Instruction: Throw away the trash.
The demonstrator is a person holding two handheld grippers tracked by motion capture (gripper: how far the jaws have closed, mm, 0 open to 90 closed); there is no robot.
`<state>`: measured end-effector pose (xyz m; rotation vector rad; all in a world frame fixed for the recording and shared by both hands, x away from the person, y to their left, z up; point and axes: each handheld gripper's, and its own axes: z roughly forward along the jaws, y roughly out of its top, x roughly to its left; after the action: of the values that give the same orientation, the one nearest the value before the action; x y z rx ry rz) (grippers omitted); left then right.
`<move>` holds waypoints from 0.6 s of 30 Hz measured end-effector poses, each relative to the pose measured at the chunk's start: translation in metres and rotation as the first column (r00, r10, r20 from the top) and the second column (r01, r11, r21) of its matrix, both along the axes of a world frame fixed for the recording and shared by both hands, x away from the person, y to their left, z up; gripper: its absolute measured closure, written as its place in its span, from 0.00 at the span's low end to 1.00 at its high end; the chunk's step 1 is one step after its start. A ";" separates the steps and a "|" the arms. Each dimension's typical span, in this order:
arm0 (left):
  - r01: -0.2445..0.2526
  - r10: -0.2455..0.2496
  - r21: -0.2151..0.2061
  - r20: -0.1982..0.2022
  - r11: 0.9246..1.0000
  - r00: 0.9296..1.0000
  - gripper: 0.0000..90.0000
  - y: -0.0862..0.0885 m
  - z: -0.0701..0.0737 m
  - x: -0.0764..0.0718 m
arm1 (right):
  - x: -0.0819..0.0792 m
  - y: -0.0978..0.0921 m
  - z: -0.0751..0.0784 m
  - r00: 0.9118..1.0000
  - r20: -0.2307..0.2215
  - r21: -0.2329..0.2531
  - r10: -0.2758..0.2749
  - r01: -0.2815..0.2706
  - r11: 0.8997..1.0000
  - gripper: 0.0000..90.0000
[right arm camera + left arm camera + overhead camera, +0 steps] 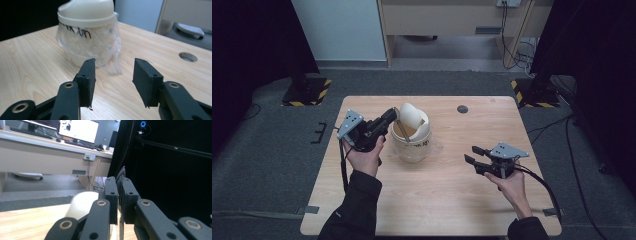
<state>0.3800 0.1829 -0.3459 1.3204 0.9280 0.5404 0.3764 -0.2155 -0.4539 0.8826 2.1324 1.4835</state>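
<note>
High view, catalogued near to far. Nearest: two dark sleeves and hands entering from the bottom edge over a pale wood worktop (437, 200). Right gripper (472, 154): held low over the worktop's right half, jaws spread wide with nothing between them, pointing toward the bin and well apart from it; the right gripper view confirms the open, empty jaws (113, 82). Left gripper (391, 116): raised at the bin's left rim, jaws closed nearly flat; in the left gripper view (119, 202) a thin dark strip stands pinched between the pads, likely the edge of the bin's swing lid or its wire, though which cannot be told. Small bin (412, 135): cream, round-bodied, standing upright near the worktop's middle; a clear plastic liner (100, 47) is folded over its body under the top ring, with black handwriting on it. Swing lid (410, 116): tipped up, leaving the brownish inside open. Farther: a round cable hole (462, 109) toward the back edge. Beyond: grey floor, a wooden desk (452, 20). Progress, as judged: the lid appears opened and held; nothing is yet carried for dropping in, so any filling, releasing and closing remain.
</note>
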 end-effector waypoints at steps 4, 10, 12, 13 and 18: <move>-0.015 0.015 0.003 0.000 1.000 1.000 0.95 0.005 0.001 0.006 | 0.001 -0.005 -0.003 1.000 -0.011 -0.017 -0.015 0.014 1.000 0.58; -0.034 0.033 0.008 0.009 0.999 0.999 0.95 0.010 0.000 0.017 | 0.001 -0.006 -0.008 0.999 -0.022 -0.045 -0.025 0.024 0.999 0.57; -0.037 0.037 0.023 0.016 0.999 0.999 0.95 0.011 0.000 0.020 | 0.001 -0.006 -0.011 0.999 -0.026 -0.058 -0.026 0.024 0.998 0.56; -0.041 0.040 0.030 0.019 0.999 0.999 0.95 0.011 0.000 0.022 | 0.001 -0.007 -0.012 0.999 -0.030 -0.062 -0.028 0.026 0.998 0.56; -0.053 0.052 0.060 0.027 0.997 0.998 0.95 0.011 -0.003 0.030 | 0.003 -0.009 -0.017 0.998 -0.046 -0.070 -0.047 0.044 0.997 0.55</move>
<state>0.4098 0.1935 -0.3490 1.3435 0.9340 0.6287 0.3795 -0.2249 -0.4708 0.9440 2.1686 1.3717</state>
